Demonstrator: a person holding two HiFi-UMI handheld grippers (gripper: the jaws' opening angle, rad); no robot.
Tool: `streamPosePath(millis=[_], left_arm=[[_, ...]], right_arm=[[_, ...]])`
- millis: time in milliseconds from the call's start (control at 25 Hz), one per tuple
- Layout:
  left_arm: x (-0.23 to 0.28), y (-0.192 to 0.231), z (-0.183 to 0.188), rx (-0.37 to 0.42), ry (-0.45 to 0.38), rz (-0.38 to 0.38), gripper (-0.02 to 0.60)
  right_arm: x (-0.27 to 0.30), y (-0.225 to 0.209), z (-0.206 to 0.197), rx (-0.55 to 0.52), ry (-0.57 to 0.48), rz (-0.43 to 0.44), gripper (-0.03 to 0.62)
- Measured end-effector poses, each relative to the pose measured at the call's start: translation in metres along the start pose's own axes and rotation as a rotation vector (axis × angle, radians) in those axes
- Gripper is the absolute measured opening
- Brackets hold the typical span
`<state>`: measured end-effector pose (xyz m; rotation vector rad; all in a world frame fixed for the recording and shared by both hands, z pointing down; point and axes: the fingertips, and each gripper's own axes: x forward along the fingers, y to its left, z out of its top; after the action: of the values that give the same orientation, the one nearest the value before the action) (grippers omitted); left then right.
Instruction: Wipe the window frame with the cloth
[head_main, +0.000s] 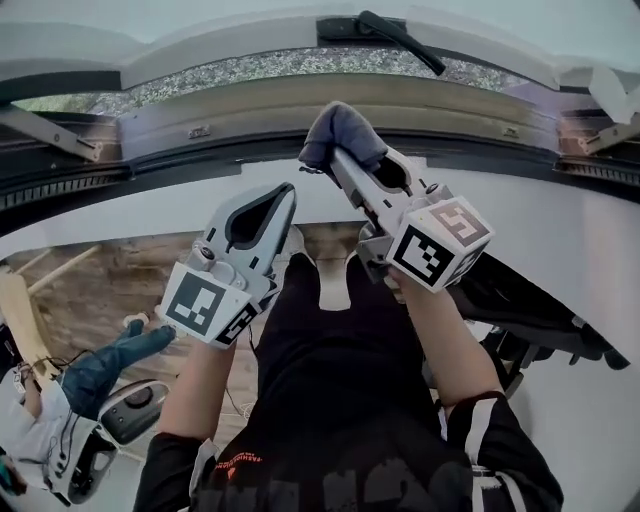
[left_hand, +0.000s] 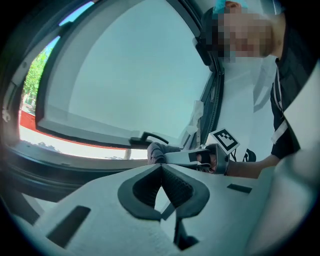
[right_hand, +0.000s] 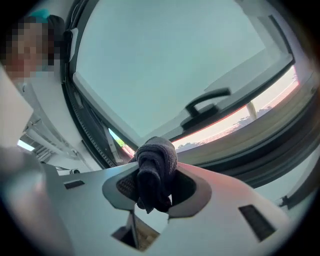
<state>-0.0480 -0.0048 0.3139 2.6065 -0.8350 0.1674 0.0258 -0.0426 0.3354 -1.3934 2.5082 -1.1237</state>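
A dark grey cloth (head_main: 345, 130) is bunched at the tip of my right gripper (head_main: 335, 155), which is shut on it. The cloth is held up against the dark lower band of the window frame (head_main: 230, 110), just below the open sash. The right gripper view shows the cloth (right_hand: 156, 167) wedged between the jaws, with the frame (right_hand: 260, 135) beyond. My left gripper (head_main: 286, 192) is shut with nothing in it, lower and to the left, over the white sill. From the left gripper view, my left gripper (left_hand: 161, 167) points toward the cloth (left_hand: 156, 151).
A black window handle (head_main: 400, 38) sticks out from the sash above the cloth. Metal stays (head_main: 50, 135) sit at both ends of the frame. A person with a blue glove (head_main: 110, 360) crouches at lower left. A black object (head_main: 530, 320) lies at right.
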Motion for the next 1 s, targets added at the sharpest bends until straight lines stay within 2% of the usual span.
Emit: streamPosePath(millis=[240, 520, 800, 1000], left_arm=[[-0.082, 0.061, -0.002, -0.026, -0.032, 0.127, 0.020], [-0.154, 0.111, -0.014, -0.060, -0.050, 0.231, 0.020], [-0.201, 0.143, -0.025, -0.088, -0.054, 0.299, 0.020], [-0.219, 0.154, -0.036, -0.106, -0.057, 0.321, 0.020]], right_arm=[[0.075, 0.072, -0.050, -0.017, 0.105, 0.105, 0.118], [0.145, 0.144, -0.099, -0.031, 0.192, 0.217, 0.118], [0.189, 0.181, -0.142, -0.011, 0.250, 0.264, 0.118], [0.212, 0.190, -0.157, 0.000, 0.255, 0.267, 0.118]])
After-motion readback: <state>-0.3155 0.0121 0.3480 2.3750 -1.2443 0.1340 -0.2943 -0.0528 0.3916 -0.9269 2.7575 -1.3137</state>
